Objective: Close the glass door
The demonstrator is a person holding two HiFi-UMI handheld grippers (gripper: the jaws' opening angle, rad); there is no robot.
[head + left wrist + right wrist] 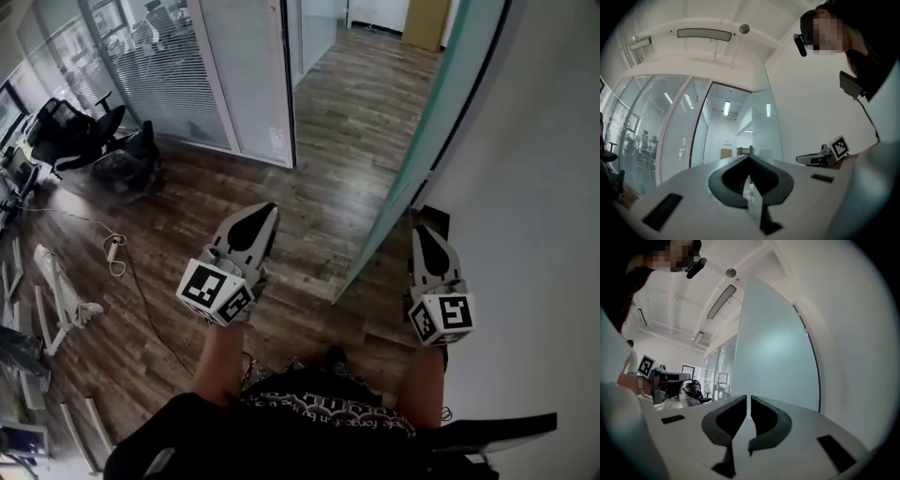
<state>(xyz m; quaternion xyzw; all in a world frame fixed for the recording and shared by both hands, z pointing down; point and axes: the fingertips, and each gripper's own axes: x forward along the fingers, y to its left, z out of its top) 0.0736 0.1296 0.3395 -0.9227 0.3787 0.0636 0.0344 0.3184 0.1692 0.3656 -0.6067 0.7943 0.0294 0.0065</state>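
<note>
The greenish frosted glass door [441, 122] stands swung open along the white wall on the right, its near bottom corner close to my feet. In the right gripper view the door [773, 348] fills the space ahead, with the wall to its right. My right gripper [419, 230] is held level in the narrow strip between door and wall, jaws shut and empty [748, 398]. My left gripper [270, 208] hovers over the wooden floor on the door's other side, also shut and empty [749, 158]. Neither gripper touches the door.
A glass partition with blinds [159, 66] and a white door post [281, 94] stand across the passage. Black office chairs [75, 136] sit at the left, with a cable [114, 251] and white racks [56, 291] on the wooden floor [319, 187].
</note>
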